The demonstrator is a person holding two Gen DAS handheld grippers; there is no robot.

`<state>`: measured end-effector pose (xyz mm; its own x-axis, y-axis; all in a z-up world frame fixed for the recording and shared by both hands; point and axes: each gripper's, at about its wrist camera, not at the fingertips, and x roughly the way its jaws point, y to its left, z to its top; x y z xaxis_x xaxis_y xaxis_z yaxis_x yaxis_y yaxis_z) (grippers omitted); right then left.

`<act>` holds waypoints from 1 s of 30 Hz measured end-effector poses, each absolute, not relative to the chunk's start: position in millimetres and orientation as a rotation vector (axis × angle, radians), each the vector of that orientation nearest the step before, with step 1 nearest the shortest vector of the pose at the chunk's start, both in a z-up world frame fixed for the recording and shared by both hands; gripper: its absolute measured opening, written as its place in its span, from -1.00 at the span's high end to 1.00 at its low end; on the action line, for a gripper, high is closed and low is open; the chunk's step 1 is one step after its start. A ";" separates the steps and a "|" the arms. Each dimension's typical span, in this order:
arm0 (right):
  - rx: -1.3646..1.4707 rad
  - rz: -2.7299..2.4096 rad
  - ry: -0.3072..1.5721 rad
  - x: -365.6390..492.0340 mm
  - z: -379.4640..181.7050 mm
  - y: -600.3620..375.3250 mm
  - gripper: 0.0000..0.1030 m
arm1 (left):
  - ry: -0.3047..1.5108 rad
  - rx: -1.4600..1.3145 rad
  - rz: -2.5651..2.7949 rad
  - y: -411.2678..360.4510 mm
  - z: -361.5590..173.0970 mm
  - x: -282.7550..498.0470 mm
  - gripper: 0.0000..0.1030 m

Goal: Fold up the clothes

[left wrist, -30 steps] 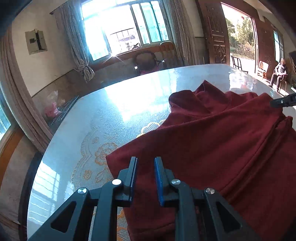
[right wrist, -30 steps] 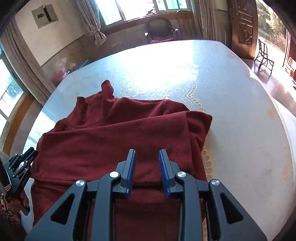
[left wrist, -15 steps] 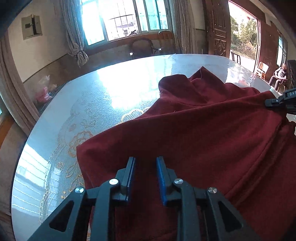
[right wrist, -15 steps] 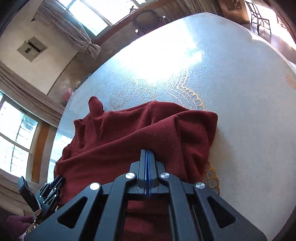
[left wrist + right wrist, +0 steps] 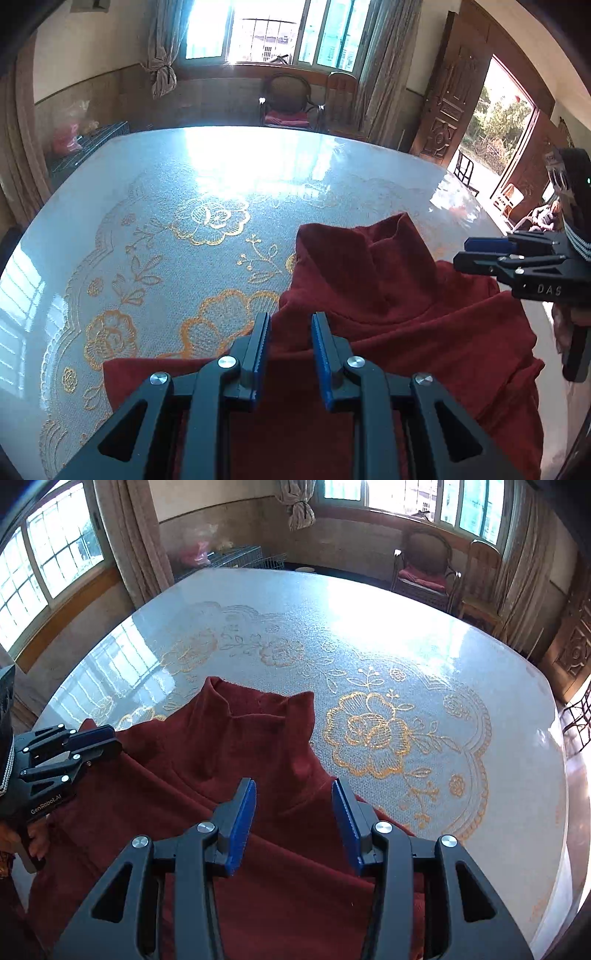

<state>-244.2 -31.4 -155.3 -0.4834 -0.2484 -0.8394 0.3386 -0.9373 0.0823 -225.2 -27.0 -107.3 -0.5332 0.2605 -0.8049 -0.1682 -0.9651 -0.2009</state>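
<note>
1. Looking left, we see the left gripper (image 5: 289, 330) with its fingers parted by a narrow gap and nothing between them, above the near edge of the dark red top (image 5: 399, 314); 0.5 s ago the gap looked about the same.
2. The top lies rumpled on the floral-patterned table (image 5: 177, 192), its high collar pointing away from us.
3. At right, the right gripper (image 5: 293, 808) has spread wide after being pressed shut on the cloth 0.5 s ago.
4. We judge a fold or a pull has just been let go; how far the folding stands we cannot tell.
</note>
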 end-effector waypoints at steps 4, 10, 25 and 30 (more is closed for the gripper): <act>1.377 -2.411 -0.151 -278.2 -167.6 -23.4 0.09 | -0.265 -1.456 2.473 -26.9 -112.3 -266.0 0.56; 1.532 -2.313 -0.225 -309.8 -200.2 -24.5 0.09 | -0.368 -1.533 2.406 -24.0 -125.6 -302.2 0.56; 1.132 -2.324 -0.282 -214.8 -126.6 -16.9 0.88 | -0.410 -1.435 2.431 -46.1 -102.7 -286.3 0.56; 0.974 -2.224 -0.078 -135.8 -126.9 -27.9 0.88 | -0.432 -1.314 2.512 -64.6 -78.7 -251.9 0.56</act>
